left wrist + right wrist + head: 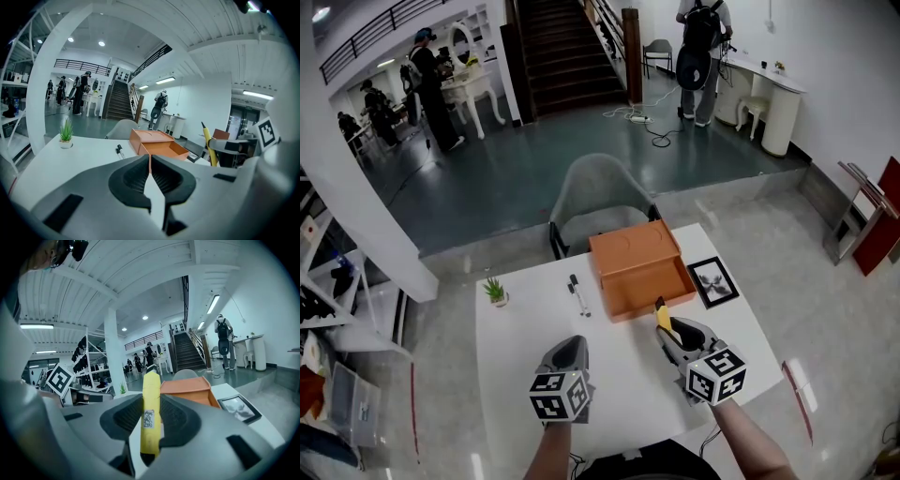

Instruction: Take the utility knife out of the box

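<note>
The orange box (630,251) lies open on the white table (520,333), its tray (649,288) pulled toward me and showing nothing inside. The yellow utility knife (664,319) is outside the box, just in front of the tray. My right gripper (669,332) is shut on it. In the right gripper view the knife (151,385) stands upright between the pads, its tip above the jaws. My left gripper (569,346) hovers over the table to the left of the box. Its jaws are shut with nothing between them (150,172). The left gripper view shows the box (157,143) and the held knife (209,147).
A small potted plant (496,292) and two markers (577,292) lie left of the box. A framed picture (713,281) lies to its right. A grey chair (598,202) stands behind the table. People stand far off across the room.
</note>
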Action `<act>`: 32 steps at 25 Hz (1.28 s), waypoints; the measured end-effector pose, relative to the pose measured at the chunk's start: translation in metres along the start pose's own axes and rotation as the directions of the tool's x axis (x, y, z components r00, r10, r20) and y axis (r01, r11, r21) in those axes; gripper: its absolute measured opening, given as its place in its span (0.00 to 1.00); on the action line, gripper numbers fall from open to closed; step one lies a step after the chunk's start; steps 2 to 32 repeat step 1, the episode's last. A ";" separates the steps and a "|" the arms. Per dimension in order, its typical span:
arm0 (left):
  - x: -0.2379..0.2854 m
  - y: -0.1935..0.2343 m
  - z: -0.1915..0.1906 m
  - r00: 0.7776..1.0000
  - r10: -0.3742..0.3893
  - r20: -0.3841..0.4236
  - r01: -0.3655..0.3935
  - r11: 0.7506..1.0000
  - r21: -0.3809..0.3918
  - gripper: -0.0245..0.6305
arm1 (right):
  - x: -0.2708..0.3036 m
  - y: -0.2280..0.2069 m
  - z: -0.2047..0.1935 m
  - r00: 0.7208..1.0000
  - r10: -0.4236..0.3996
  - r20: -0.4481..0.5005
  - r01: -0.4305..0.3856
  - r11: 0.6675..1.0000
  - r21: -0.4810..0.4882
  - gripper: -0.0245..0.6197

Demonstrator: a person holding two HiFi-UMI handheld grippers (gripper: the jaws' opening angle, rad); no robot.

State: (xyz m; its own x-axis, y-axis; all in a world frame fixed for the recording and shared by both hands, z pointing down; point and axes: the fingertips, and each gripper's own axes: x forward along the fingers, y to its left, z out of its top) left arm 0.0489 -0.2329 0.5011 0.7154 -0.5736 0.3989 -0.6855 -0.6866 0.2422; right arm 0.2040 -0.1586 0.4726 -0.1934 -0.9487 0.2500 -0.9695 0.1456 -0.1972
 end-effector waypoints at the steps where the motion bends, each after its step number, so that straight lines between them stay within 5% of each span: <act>1: 0.001 0.000 0.000 1.000 0.000 -0.001 0.000 1.000 -0.001 0.07 | 0.001 0.000 0.000 1.000 0.000 -0.002 0.000 1.000 0.001 0.21; 32: 0.001 0.000 0.000 1.000 0.000 -0.001 0.000 1.000 -0.001 0.07 | 0.001 0.000 0.000 1.000 0.000 -0.002 0.000 1.000 0.001 0.21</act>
